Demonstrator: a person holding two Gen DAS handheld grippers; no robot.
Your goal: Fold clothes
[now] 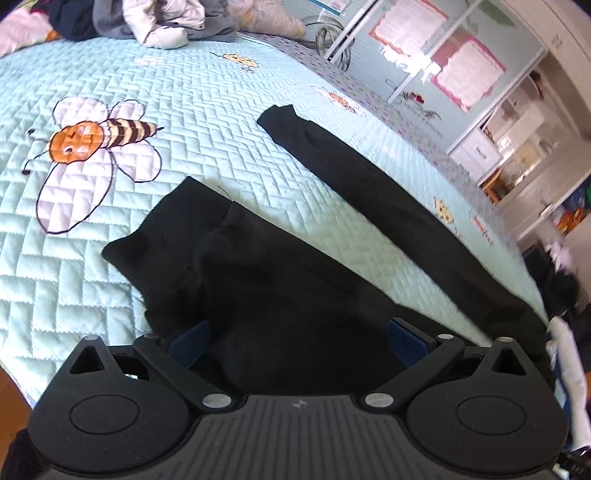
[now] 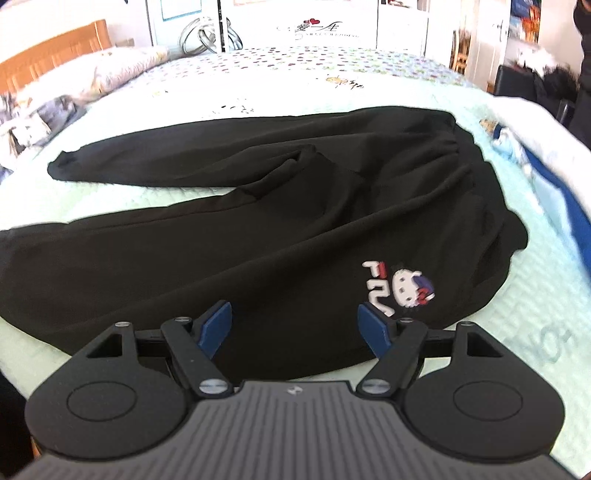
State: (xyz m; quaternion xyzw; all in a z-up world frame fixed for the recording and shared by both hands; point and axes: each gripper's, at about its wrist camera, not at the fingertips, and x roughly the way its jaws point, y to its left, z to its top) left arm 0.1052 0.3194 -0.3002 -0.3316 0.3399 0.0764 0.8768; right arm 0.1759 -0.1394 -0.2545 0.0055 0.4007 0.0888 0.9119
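A pair of black trousers [image 2: 258, 229] lies spread on the pale green quilted bed [image 1: 110, 277], legs apart. A small cartoon logo [image 2: 402, 288] shows near the waist. In the left wrist view one leg [image 1: 388, 206] runs diagonally to a cuff and the other leg [image 1: 229, 266] ends nearer. My left gripper [image 1: 297, 343] hovers over the nearer leg with its blue pads wide apart, open and holding nothing. My right gripper [image 2: 295, 325] stands open just above the trousers' near edge beside the logo, nothing pinched between its pads.
A pile of other clothes [image 1: 147, 22] sits at the bed's far end. A bee pattern [image 1: 92, 147] marks the quilt. A wooden headboard [image 2: 48, 55] and pillow [image 2: 122, 70] are at the left. A blue and white cloth [image 2: 546, 184] lies at the right edge.
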